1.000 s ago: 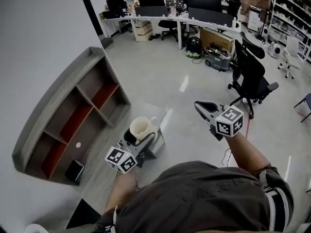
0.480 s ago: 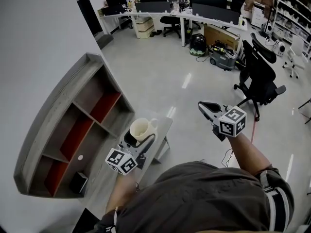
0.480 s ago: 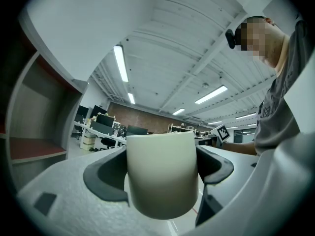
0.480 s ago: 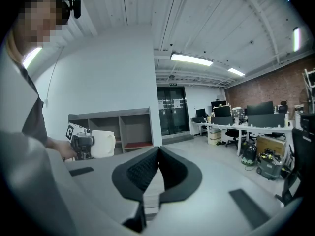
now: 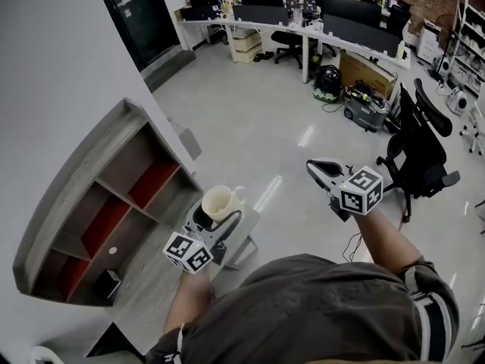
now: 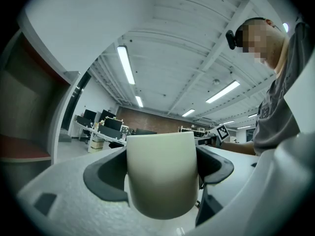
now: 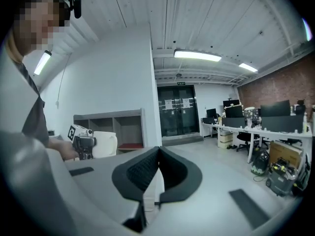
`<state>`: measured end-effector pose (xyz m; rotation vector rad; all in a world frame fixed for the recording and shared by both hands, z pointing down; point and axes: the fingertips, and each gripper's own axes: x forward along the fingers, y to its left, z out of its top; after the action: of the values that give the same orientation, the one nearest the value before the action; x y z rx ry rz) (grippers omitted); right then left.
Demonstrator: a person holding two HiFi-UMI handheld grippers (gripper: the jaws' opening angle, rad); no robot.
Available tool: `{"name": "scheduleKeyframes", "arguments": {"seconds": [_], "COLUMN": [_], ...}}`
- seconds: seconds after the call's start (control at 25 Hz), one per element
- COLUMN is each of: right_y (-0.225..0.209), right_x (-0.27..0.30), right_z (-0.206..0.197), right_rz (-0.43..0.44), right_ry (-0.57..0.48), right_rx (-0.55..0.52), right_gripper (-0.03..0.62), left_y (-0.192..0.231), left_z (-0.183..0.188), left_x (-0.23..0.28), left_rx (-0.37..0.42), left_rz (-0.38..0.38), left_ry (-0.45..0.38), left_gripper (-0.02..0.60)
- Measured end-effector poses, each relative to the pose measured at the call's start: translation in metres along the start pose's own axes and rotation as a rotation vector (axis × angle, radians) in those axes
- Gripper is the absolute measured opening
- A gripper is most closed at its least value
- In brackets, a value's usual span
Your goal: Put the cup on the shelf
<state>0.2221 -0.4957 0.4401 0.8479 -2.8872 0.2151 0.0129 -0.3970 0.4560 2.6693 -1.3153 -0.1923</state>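
A cream cup (image 5: 218, 202) with a handle on its right stands upright between the jaws of my left gripper (image 5: 216, 220), which is shut on it; the same cup (image 6: 161, 173) fills the middle of the left gripper view, black pads (image 6: 104, 175) pressed on both its sides. The grey wooden shelf (image 5: 87, 174), with red-backed compartments, stands against the white wall to the left of the cup. My right gripper (image 5: 322, 169) is held out at the right, shut and holding nothing; its jaws meet in the right gripper view (image 7: 157, 168), where the shelf (image 7: 110, 128) and the cup (image 7: 104, 144) show at left.
A small grey stand (image 5: 244, 232) sits on the floor just below the cup. A black box (image 5: 107, 286) lies in the shelf's lowest compartment. An office chair (image 5: 424, 152) and desks with monitors (image 5: 303, 21) stand across the glossy floor. A dark double door (image 5: 135, 14) is beyond the shelf.
The view has swung, so the shelf sits lower and nearer the cup and the door has come into sight. Both grippers keep their places and the cup stays gripped.
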Motion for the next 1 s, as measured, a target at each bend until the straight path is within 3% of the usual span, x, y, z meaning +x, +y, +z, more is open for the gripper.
{"name": "scheduleKeyframes", "arguments": {"seconds": [0.28,0.76,1.0], "right_y": [-0.062,-0.055,-0.047], "right_x": [0.013,0.045,0.085], "right_z": [0.011,0.034,0.059], "right_rz": [0.053,0.007,0.041], "right_ry": [0.000,-0.024,-0.027], "right_rx": [-0.010,-0.026,-0.073], "right_gripper": [-0.009,-0.009,-0.009], "left_y": [0.009,0.049,0.077], "left_z": [0.005,0.034,0.063], "left_x": [0.064,0.064,0.047], "left_rx": [-0.007,0.041,0.068], "left_rz": [0.054,0.024,0.070], "left_ry": [-0.025,0.001,-0.011], "left_gripper": [0.402,0.402,0.402]}}
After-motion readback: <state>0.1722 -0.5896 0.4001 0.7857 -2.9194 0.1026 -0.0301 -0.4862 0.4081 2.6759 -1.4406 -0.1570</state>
